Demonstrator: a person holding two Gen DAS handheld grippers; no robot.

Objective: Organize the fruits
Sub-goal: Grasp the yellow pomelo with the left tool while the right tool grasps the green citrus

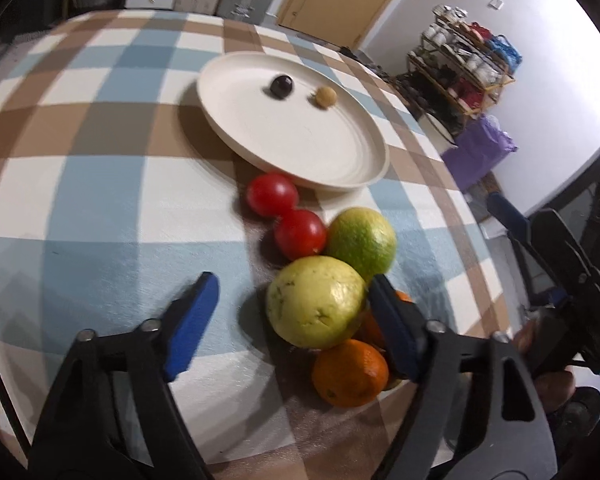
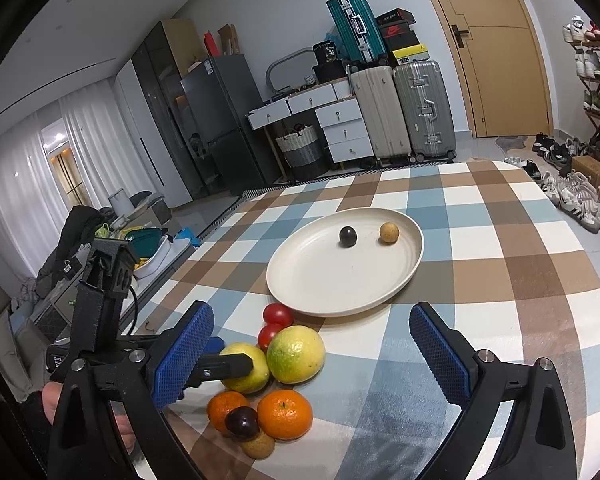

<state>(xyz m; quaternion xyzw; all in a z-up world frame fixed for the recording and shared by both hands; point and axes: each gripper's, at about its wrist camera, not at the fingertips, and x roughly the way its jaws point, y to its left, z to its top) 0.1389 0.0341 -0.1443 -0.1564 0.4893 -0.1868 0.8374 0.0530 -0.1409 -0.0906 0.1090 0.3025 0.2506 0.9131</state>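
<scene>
A cream plate (image 1: 332,168) (image 2: 300,280) on the checked cloth holds a dark plum (image 1: 281,86) (image 2: 347,236) and a small tan fruit (image 1: 326,97) (image 2: 389,233). In front of it lie two tomatoes (image 1: 272,194) (image 1: 300,234), a green-yellow citrus (image 1: 361,242) (image 2: 295,354), a yellow guava (image 1: 317,308) (image 2: 247,368), two oranges (image 2: 285,413) (image 1: 350,372), a second dark plum (image 2: 242,422) and a brown fruit (image 2: 259,445). My left gripper (image 1: 290,318) is open, its fingers either side of the guava. My right gripper (image 2: 324,356) is open above the pile.
The table edge (image 1: 476,216) runs along the right in the left wrist view, with a shoe rack (image 1: 460,76) beyond. In the right wrist view, suitcases (image 2: 400,116), drawers (image 2: 340,128) and a door (image 2: 500,60) stand behind the table. The left gripper's body (image 2: 104,304) is at left.
</scene>
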